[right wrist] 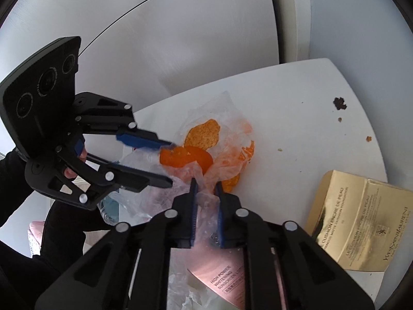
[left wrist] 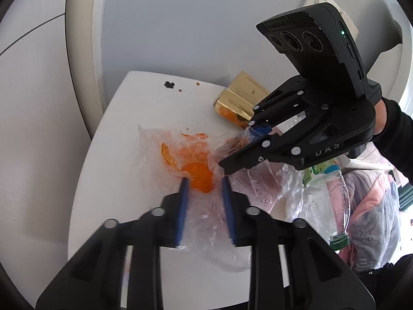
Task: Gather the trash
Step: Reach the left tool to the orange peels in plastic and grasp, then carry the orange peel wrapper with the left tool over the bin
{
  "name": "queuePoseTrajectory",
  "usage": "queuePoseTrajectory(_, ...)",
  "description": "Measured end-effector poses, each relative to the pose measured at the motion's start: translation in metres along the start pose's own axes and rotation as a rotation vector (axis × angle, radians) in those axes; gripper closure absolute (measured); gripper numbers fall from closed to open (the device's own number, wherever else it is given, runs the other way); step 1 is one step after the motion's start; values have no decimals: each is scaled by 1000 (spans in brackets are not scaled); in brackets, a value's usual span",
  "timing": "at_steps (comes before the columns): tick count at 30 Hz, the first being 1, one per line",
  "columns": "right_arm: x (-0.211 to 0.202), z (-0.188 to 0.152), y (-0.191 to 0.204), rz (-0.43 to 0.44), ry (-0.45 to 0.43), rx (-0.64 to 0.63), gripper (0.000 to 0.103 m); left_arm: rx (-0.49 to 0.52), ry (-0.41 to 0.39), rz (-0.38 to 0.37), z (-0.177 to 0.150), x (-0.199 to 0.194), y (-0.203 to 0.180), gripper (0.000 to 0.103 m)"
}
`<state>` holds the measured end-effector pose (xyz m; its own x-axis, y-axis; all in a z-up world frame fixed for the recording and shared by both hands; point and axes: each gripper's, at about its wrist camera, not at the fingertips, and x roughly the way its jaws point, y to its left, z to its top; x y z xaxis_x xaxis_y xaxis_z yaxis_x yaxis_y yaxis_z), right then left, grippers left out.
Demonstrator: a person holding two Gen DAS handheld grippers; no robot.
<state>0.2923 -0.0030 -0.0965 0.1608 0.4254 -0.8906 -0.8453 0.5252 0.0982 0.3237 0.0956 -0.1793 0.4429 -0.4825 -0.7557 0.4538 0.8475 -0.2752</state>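
1. The task's thing was a clear plastic bag (left wrist: 165, 152), thin, crumpled and smeared with orange residue. It lay on the white table (left wrist: 124, 108), near the table's middle.
2. Inside or under the film lay orange peel pieces (right wrist: 196, 155): glossy curved segments and one flat piece with a pale, pitted inner face.
3. The left gripper (left wrist: 205, 183) pointed down at the bag. Its blue pads (left wrist: 183, 201) stood close together with bag film gathered between them, and the glossy peel lay just past the tips. The jaws gripped the bag film.
4. The right gripper (right wrist: 205, 184) held the opposite edge of the bag. Its jaws stood nearly closed, with a bunched fold of film pinched between the blue pads (right wrist: 194, 206).
5. The two grippers faced each other across the bag, tips near but apart.
6. A gold carton (right wrist: 361, 222), printed with cosmetic brand text, lay flat just beside the bag on the table's edge.
7. A pink box (right wrist: 219, 276) with sunscreen lettering lay below the right gripper, partly under more clear film.
8. A clear plastic bottle (left wrist: 333, 201) with a green cap lay neck-down beside the table.
9. Dark crumbs (left wrist: 169, 84) lay scattered on the table's far part.
10. A black sleeve (left wrist: 397, 134) covered the arm behind the right gripper.
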Motion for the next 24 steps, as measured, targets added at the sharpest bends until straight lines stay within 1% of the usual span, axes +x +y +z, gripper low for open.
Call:
queuePoseTrajectory(1,-2,1,1,-3,-11,-1,92,3,-5,5,1,-2,-1,88)
queuePoseTrajectory(3,-5,0,2,-7,-26,-2,93,10,-16,15,4,-5,-3,96)
queuePoseTrajectory(5,-9,-1,6,-15,-44,-9,93,16,-28,23,7,-11,-7,98)
queuePoseTrajectory(11,-29,-5,20,-19,-92,-19,93,39,-56,47,14,-32,-21,98)
queuePoseTrajectory(12,-44,-15,13,-19,-100,-23,93,43,-60,49,15,-37,-24,98)
queuePoseTrajectory(17,-70,-21,26,-29,-145,-44,93,62,-91,75,19,-60,-40,98)
queuePoseTrajectory(20,-88,-26,25,-33,-170,-56,93,68,-111,90,20,-76,-51,98)
queuePoseTrajectory(24,-101,-30,43,-38,-194,-76,93,79,-135,112,16,-101,-67,98)
